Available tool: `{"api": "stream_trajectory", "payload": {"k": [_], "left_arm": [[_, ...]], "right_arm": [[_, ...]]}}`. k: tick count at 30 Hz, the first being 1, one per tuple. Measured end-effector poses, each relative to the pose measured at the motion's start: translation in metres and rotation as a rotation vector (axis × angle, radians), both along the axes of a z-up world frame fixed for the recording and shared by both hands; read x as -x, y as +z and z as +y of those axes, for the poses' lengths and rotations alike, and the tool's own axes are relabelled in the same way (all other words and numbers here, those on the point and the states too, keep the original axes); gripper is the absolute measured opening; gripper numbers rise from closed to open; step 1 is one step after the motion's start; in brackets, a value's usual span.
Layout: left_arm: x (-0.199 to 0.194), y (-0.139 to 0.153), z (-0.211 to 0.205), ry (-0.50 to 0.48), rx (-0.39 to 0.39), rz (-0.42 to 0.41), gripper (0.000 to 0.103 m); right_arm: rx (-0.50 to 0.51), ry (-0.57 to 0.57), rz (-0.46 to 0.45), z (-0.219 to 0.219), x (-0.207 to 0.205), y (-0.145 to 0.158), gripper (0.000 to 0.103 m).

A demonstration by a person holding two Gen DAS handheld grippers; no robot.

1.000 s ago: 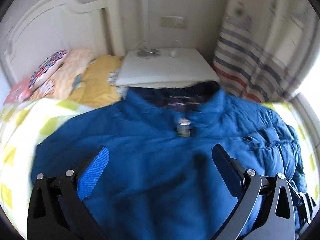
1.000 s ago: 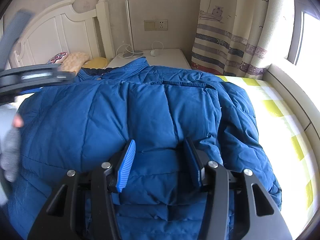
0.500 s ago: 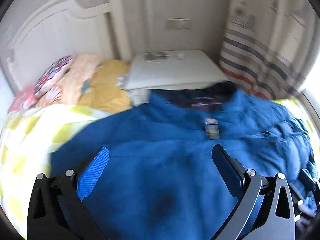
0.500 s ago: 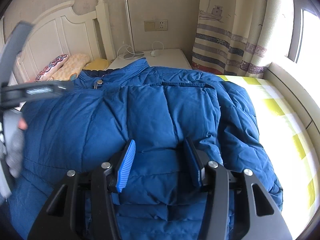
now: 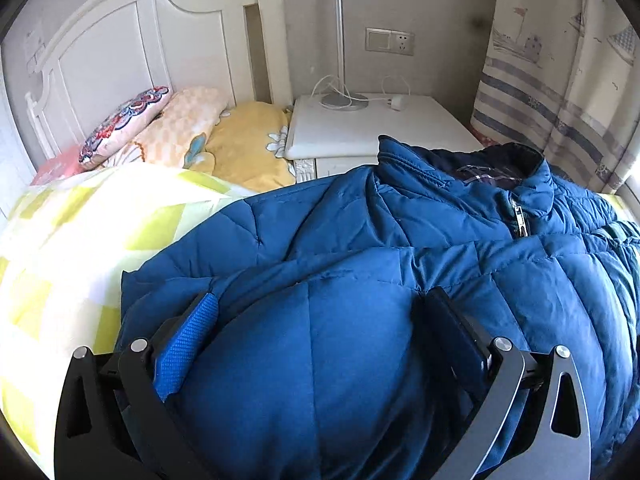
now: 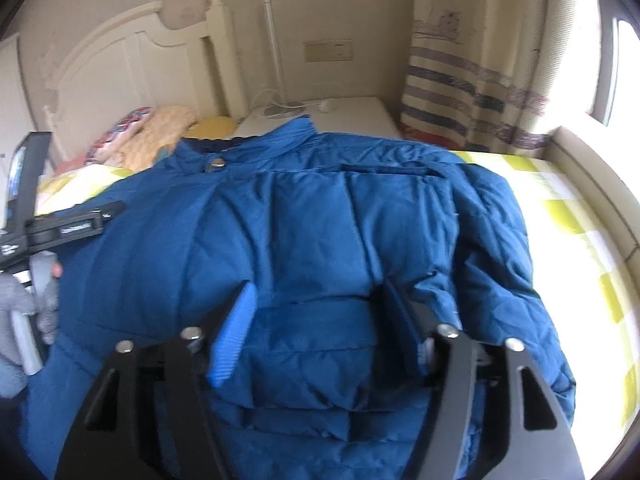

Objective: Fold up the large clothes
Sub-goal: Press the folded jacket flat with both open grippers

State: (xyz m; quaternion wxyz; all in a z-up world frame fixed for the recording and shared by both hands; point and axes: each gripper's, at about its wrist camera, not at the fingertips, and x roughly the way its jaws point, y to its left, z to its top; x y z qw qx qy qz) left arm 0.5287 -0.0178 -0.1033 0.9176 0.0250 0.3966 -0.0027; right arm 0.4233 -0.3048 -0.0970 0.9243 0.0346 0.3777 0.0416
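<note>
I see one blue jacket [image 6: 320, 240] lying lengthwise on the bed [image 6: 568, 216], collar toward the headboard [image 5: 120, 52] — my two grippers, left [image 5: 320, 320] and right [image 6: 320, 312], spread wide, the right's jaws just opened, gripping nothing.

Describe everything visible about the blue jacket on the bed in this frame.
The blue jacket is a puffy quilted coat of smooth, slightly shiny fabric, lying spread on the yellow-checked bedspread. Its stand-up collar lies toward the nightstand, showing a dark plaid lining and a metal zipper pull. The surface is rumpled, with a fold across the chest. The left claw and right claw each straddle a bulge of fabric; the right one's jaws have just been opening.
</note>
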Motion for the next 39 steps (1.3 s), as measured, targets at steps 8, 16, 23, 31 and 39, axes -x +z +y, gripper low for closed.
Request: {"api": "stream_trajectory", "payload": {"k": [8,16,23,31,39], "left_arm": [[0.006,0.001,-0.003,0.014,-0.020,-0.015,0.099],[0.008,0.000,-0.005,0.023,-0.028,-0.022,0.099],[0.006,0.000,-0.002,0.023,-0.014,-0.022,0.099],[0.006,-0.001,-0.002,0.027,-0.024,-0.027,0.099],[0.009,-0.001,-0.003,0.036,-0.039,-0.032,0.099]], "right_arm": [[0.086,-0.036,-0.085,0.037,-0.033,0.037,0.063],[0.112,-0.005,0.065,0.045,-0.067,0.016,0.071],[0.144,0.058,-0.001,0.027,-0.027,0.002,0.080],[0.166,0.016,-0.025,0.008,0.012,0.005,0.085],[0.125,0.056,-0.007,0.001,0.010,-0.001,0.089]]}}
